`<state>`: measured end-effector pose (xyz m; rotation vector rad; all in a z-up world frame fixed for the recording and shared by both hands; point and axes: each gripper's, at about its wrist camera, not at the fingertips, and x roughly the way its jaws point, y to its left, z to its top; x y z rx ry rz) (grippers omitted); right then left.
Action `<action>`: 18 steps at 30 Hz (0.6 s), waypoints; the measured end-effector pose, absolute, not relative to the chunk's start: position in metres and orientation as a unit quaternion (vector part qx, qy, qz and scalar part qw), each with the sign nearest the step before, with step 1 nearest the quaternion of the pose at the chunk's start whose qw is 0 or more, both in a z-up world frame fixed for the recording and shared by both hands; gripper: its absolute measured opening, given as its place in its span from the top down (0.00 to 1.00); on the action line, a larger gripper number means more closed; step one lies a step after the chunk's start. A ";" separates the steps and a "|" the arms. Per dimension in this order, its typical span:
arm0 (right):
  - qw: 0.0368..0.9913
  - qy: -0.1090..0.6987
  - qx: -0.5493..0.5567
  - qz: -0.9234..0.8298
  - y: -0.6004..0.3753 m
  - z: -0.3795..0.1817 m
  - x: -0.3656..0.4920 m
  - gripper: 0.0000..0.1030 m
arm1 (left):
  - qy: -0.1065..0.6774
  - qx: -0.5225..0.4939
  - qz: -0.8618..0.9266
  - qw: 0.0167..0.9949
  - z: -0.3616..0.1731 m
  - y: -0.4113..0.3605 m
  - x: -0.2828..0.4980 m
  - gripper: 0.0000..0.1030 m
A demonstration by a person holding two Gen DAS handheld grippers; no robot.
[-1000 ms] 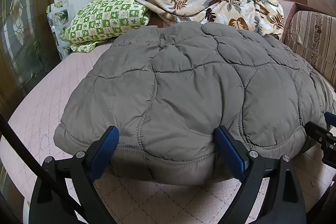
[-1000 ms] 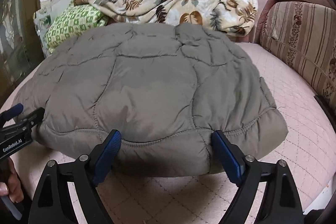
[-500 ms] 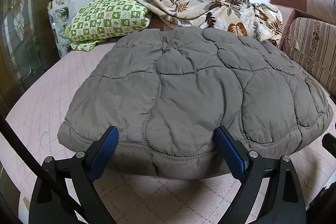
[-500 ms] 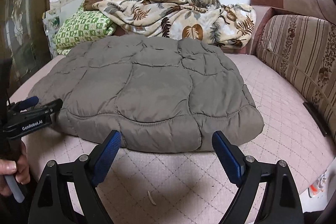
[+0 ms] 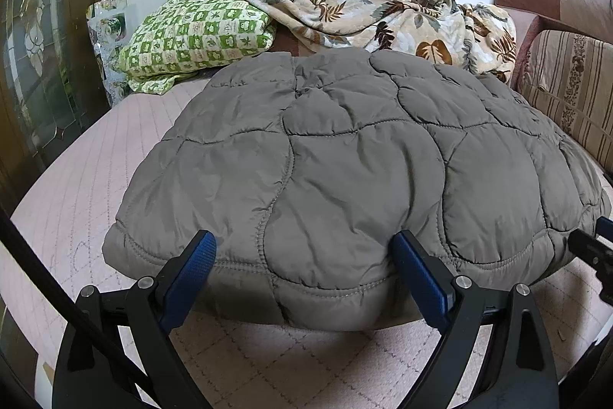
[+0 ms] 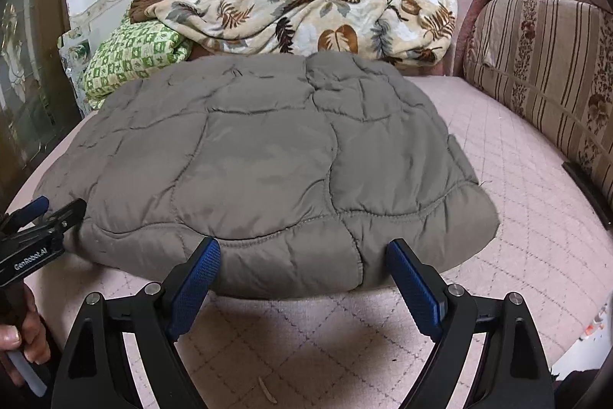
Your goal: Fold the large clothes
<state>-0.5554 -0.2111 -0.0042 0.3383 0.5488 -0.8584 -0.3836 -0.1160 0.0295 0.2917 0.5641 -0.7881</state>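
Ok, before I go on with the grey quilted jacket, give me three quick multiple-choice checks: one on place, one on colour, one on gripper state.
1. Where does the grey quilted jacket lie?
A. on the pink mattress
B. on the striped sofa back
C. on the floor

2. What colour are the gripper pads?
A. red
B. blue
C. yellow

3. How is the right gripper?
A. shut on the hem
B. open, at the near hem
C. out of view

Key: 1 A, pink mattress shows around it. 2 B, blue pads in both views. 3 B, its jaws stand wide apart, nothing pinched.
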 end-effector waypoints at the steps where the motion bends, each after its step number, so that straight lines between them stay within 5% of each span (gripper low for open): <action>1: 0.860 0.263 0.160 -0.407 -0.211 -0.005 -0.553 0.11 | 0.270 0.140 -0.377 0.875 0.030 -0.116 -0.384 0.09; 18: 0.878 0.218 0.124 -0.408 -0.192 0.009 -0.565 0.10 | 0.242 0.113 -0.397 0.878 0.045 -0.106 -0.399 0.09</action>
